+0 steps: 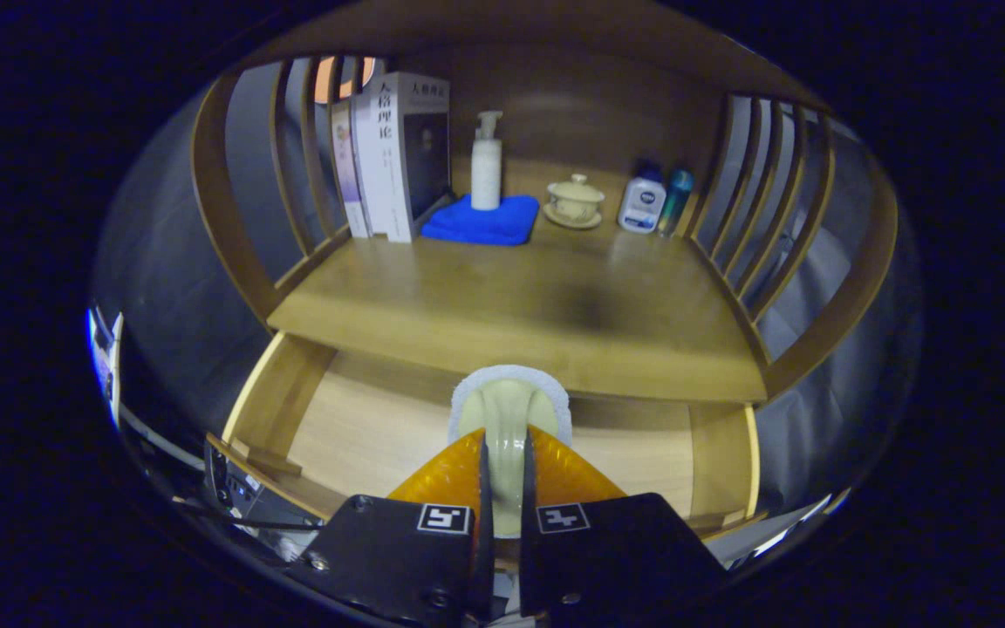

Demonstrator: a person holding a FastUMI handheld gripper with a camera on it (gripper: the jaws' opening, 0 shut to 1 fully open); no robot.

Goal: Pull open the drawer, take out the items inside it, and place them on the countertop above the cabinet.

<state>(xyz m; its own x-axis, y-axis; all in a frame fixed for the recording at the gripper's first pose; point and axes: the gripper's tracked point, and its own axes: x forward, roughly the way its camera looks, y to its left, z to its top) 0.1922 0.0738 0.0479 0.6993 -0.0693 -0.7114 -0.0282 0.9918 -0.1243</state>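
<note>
The gripper (502, 453) has its two fingers drawn close together, clamped on either side of a pale cream-green item (507, 419). The item looks smooth and glossy, with a rounded top and a narrow neck running down between the fingers; a white, rough-textured rim like a scouring pad edges its far end. What exactly it is cannot be told.

The held item hangs above the open drawer (363, 427), whose light wooden floor and side walls show below and to both sides of the fingers. Just beyond it is the front edge of the wooden countertop (555, 296), which has slatted wooden sides on the left and right.

At the far end of the countertop, several things stand in a row. On the far left are upright books (393, 148). Next to them lies a folded blue cloth (485, 222) with a white pump bottle (486, 166) standing on it. To the right is a cream lidded cup (574, 199) on a saucer, then a small white bottle (642, 202) with a slim teal bottle (677, 199) just beside it.
</note>
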